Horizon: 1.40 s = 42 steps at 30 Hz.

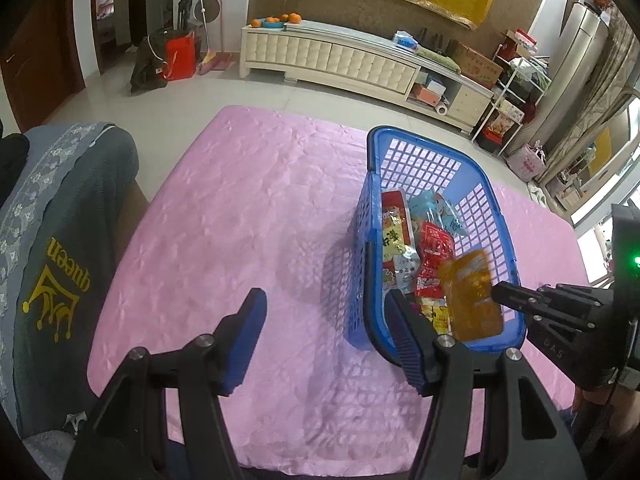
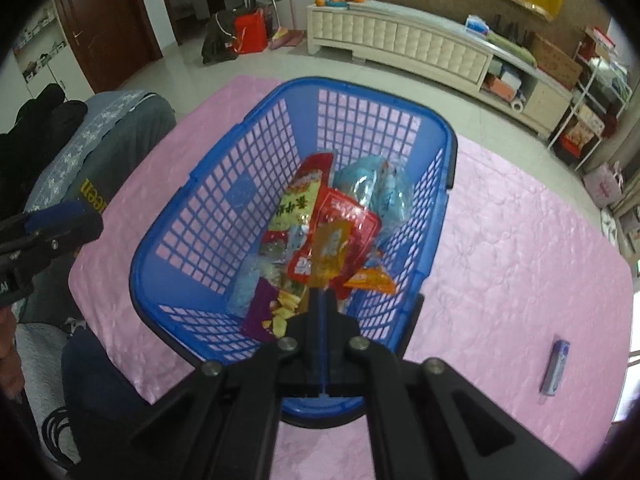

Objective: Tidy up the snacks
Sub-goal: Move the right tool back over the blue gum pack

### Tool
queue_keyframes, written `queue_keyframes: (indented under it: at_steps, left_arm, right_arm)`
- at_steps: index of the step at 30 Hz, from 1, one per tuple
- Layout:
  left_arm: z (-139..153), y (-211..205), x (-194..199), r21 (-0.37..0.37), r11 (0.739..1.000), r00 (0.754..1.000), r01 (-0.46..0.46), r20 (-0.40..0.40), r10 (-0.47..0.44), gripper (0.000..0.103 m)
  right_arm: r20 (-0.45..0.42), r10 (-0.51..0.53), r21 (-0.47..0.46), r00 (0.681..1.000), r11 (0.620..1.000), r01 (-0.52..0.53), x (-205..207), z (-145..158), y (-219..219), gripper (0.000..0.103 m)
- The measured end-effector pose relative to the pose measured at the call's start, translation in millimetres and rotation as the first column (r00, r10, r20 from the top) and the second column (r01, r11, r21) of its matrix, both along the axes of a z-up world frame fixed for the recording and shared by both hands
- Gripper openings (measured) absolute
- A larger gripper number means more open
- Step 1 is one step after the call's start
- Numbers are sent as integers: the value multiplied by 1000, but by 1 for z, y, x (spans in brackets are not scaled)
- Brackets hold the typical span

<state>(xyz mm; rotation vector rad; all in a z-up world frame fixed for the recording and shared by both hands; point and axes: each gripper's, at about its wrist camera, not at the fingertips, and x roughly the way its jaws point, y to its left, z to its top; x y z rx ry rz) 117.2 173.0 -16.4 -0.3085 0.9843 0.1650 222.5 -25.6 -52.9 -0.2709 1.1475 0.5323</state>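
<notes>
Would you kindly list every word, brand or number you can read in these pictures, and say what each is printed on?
"queen", in yellow beside a crown, upside down: grey cushion cover.
"BAS", faint, possibly cut off: body of the right gripper.
Print on the snack packets in the blue basket, including the orange packet that gripper holds: too blurred to read.
Small blue item on the pink cloth: unreadable.

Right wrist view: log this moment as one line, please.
right gripper: shut on orange packet over blue basket | left gripper: open, empty | small blue item: on pink cloth
</notes>
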Motion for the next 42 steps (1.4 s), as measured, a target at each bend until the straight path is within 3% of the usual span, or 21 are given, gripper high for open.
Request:
queue_keyframes:
  at_steps: [3,5,10,11,16,30,42]
  left_arm:
    - [3,-4,-5,10,1000,1000,8,5,-8,59]
    - [5,-8,-6,12,1000,1000,11,9,-11,59]
    - [16,-22,-7,29,999,999,34,27,-35,59]
    - [20,-28,-7,41,998,998,48,33,-49,59]
    - [31,-52,-2,72,993,994,95,56,-99,59]
    - [50,-96,22,151,980,986,129,82,-142,59]
    - [36,-130,52,153,975,986,159,25,-164,59]
  right_arm:
    - [18,16,-41,1000,999,-15,-6,3,1,4]
    - [30,10,-36,999,999,-9,-8,8,-2,10]
    - [38,-21,23,999,1000,20,-11,25,-22,59]
    - [44,-30,30,999,999,29,-12,29,-27,61]
    - [83,-61,25,995,998,59,-14,46,-53,62]
    - [85,-215,43,973,976,212,5,71,-141,64]
    - [49,-290,54,956,956,287,19,65,-200,64]
